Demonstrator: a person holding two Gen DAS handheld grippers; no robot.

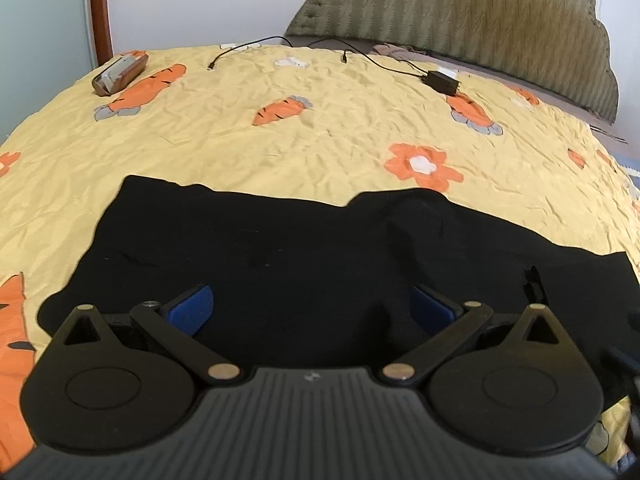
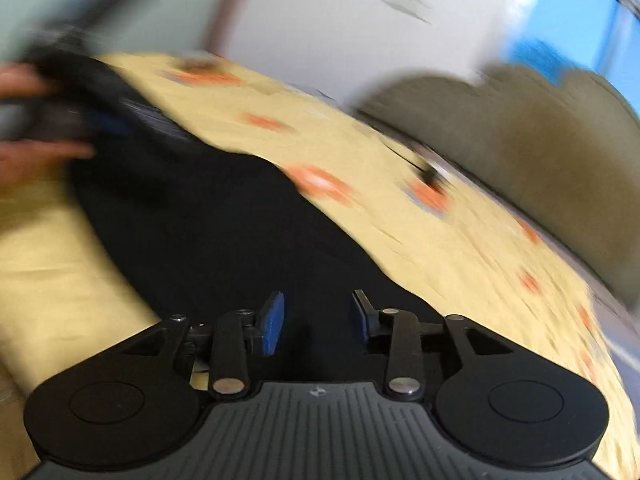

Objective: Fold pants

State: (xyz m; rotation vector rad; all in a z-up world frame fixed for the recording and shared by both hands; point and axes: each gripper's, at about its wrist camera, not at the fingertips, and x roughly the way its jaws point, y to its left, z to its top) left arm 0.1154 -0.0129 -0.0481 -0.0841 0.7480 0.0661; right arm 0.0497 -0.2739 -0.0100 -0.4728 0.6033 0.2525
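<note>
Soft, even daylight is filling the left wrist view, which is staying sharp from the left gripper [image 1: 312, 308] out to the headboard [image 1: 460, 12]. The black pants [image 1: 280, 256] ahead of its fingers are swallowing nearly all detail. Fisheye curvature is bending the yellow bedspread [image 1: 240, 120] at the edges. The right wrist view is smearing heavily with motion blur beyond the right gripper [image 2: 316, 320]; a bright blue window [image 2: 580, 40], far right, is glaring.

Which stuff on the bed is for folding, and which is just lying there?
For folding: pants, left tool, right tool, both open.

Just lying there: charger, cables, brown box.
</note>
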